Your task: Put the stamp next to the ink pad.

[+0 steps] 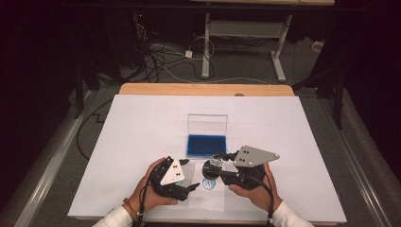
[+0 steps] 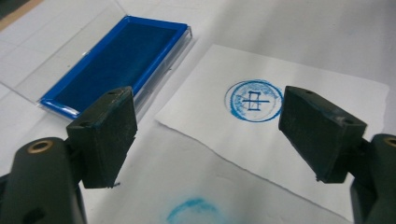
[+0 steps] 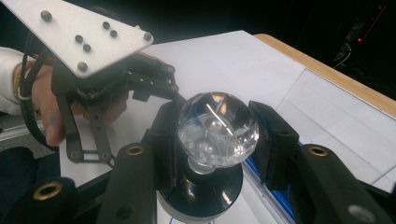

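A stamp with a clear faceted knob (image 3: pixel 217 128) and a round black base (image 3: pixel 201 189) sits between the jaws of my right gripper (image 3: pixel 217 135), which is shut on the knob. In the high view the right gripper (image 1: pixel 215 163) holds the stamp (image 1: pixel 210 169) just beyond a round blue imprint (image 1: pixel 209 183) on a small paper sheet (image 1: pixel 208 198). My left gripper (image 1: pixel 193 186) rests open at the sheet's left edge. Between its jaws in the left gripper view (image 2: pixel 212 130) lie the imprint (image 2: pixel 253 100) and the sheet (image 2: pixel 289 154).
An open blue ink pad (image 1: pixel 206 144) with its clear lid (image 1: pixel 207 124) upright stands behind the stamp, seen also as the ink pad (image 2: pixel 116 63). A faint blue smudge (image 2: pixel 194 210) marks the white table cover (image 1: pixel 142 142). The wooden table edge (image 1: pixel 203 89) runs along the back.
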A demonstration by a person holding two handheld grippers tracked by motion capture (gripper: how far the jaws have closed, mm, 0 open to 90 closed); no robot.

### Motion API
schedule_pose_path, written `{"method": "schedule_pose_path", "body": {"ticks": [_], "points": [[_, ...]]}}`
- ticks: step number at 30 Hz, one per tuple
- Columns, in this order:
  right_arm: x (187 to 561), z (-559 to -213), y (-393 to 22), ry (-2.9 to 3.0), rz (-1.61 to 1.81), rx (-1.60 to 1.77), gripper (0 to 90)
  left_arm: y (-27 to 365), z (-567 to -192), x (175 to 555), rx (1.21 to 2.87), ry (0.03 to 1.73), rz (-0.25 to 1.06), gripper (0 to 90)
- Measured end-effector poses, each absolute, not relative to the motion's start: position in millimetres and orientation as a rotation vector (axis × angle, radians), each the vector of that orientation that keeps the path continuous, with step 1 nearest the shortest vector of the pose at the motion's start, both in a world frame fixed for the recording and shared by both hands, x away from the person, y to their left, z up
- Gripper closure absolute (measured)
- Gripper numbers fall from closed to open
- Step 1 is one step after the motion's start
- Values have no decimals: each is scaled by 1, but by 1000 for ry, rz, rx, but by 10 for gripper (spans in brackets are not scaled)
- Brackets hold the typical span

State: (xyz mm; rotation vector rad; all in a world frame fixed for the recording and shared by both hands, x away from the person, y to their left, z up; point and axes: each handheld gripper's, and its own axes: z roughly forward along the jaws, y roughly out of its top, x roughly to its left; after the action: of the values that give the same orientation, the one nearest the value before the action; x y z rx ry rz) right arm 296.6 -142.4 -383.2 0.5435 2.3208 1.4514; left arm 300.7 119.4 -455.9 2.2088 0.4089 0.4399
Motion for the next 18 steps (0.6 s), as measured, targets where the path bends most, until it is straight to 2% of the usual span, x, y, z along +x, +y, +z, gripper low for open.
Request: {"method": "schedule_pose_path", "body": {"ticks": [18], "points": [[298, -377, -152, 2294, 1420, 554, 571, 141, -447, 301, 2192, 442, 490, 192]]}}
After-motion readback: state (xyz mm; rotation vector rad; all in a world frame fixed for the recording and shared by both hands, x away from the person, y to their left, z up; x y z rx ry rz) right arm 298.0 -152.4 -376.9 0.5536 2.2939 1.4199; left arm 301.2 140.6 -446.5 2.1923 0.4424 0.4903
